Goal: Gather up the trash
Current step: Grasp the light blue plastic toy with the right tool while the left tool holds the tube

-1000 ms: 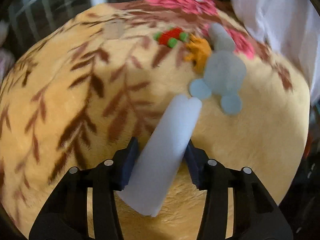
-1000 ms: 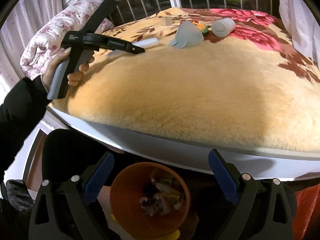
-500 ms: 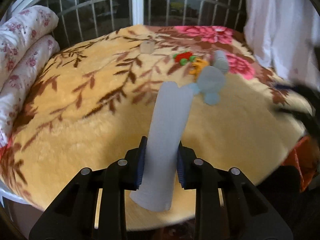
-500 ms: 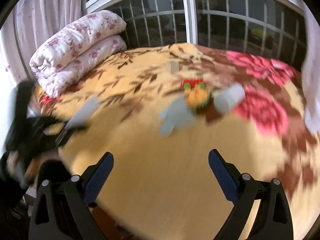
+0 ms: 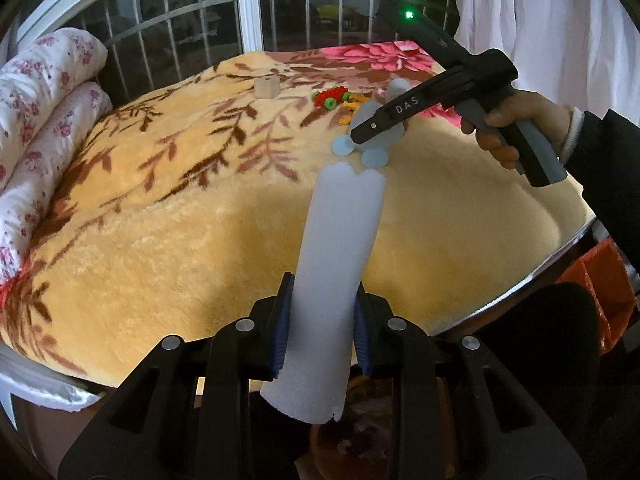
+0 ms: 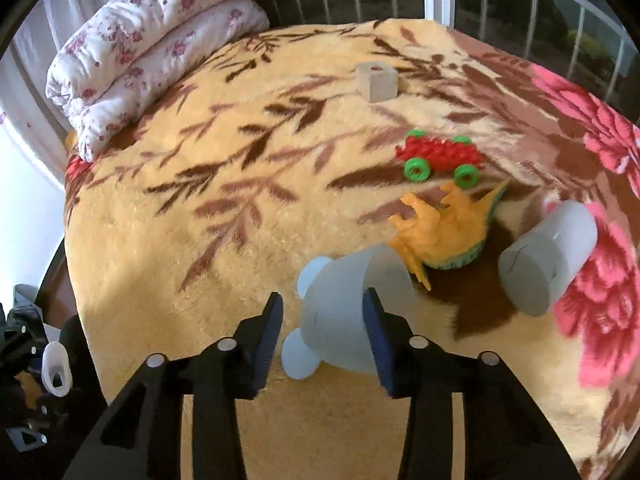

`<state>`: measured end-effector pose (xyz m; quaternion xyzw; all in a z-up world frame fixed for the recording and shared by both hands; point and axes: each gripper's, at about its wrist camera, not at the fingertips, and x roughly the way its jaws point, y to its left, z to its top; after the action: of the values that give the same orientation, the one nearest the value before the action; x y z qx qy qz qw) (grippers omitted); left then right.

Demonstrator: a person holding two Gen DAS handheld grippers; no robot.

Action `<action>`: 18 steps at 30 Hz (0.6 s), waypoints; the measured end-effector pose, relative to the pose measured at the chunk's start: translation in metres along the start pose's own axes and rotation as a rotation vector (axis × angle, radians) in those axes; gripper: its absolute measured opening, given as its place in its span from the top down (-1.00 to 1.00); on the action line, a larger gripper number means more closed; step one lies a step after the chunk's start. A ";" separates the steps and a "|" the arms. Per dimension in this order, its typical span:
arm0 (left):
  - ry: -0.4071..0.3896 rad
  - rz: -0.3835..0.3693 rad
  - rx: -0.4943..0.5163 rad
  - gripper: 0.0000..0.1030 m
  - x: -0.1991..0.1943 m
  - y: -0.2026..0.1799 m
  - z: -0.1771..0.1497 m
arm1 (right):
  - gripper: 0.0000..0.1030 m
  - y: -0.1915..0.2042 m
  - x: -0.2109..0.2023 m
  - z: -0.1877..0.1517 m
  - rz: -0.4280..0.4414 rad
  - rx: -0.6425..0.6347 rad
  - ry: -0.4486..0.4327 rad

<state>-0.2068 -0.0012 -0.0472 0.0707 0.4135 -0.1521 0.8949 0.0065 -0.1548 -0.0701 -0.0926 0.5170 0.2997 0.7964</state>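
Bed: the fleece blanket (image 6: pixel 208 264) with brown leaves and pink flowers covers it; everything else lies on it or hangs over its near edge.
Quilt: a folded floral quilt (image 6: pixel 140 44) sits at the bed's far left corner, under the barred window.
My right hand: it (image 5: pixel 516 120) grips the handle of my right gripper, black sleeve behind it, over the bed's right edge.
My left gripper: it (image 5: pixel 320 328) is clamped tight on a pale foam tube (image 5: pixel 336 264), pads pressing both its sides (the tube juts out past the fingers on both ends), just past the bed's near edge.
My right gripper: it (image 6: pixel 324 324) has its jaws closing around a pale blue cup (image 6: pixel 344 312) with round feet; the right pad lies against the cup's side, the left pad is apart from it.
Pale blue cup: on its side, toward the bed's right half.
Grey cylinder: it (image 6: pixel 548 256) lies on its side on a pink flower, nearer the right edge.
Orange toy: it (image 6: pixel 444 232) touches the cup's far end.
Red toy with green wheels: it (image 6: pixel 440 156) sits just beyond the orange toy.
Small block: it (image 6: pixel 376 82) stands nearest the far edge.
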 end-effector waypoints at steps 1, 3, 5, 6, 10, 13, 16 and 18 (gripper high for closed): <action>0.000 -0.003 -0.003 0.49 0.000 0.000 -0.001 | 0.37 0.002 0.000 -0.001 0.005 0.000 -0.001; 0.000 -0.009 -0.006 0.49 0.000 -0.001 -0.002 | 0.63 0.003 -0.003 -0.006 0.031 0.021 -0.009; 0.004 -0.021 -0.013 0.49 0.000 -0.002 -0.003 | 0.80 0.002 -0.007 -0.011 0.089 0.056 -0.018; 0.008 -0.028 -0.017 0.49 0.001 -0.002 -0.004 | 0.81 0.002 -0.009 -0.015 0.103 0.072 -0.023; 0.019 -0.026 -0.034 0.49 0.004 -0.003 -0.006 | 0.84 0.006 -0.018 -0.027 0.069 0.094 -0.073; 0.023 0.015 -0.041 0.49 0.003 -0.005 -0.007 | 0.84 0.013 -0.035 -0.043 0.039 0.123 -0.158; 0.023 0.054 -0.047 0.49 0.003 -0.006 -0.006 | 0.84 0.024 -0.058 -0.062 0.003 0.151 -0.243; 0.015 0.089 -0.040 0.49 0.001 -0.009 -0.006 | 0.84 0.034 -0.075 -0.079 -0.015 0.161 -0.293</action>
<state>-0.2130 -0.0081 -0.0521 0.0721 0.4197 -0.1033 0.8989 -0.0949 -0.1916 -0.0338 0.0124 0.4172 0.2617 0.8702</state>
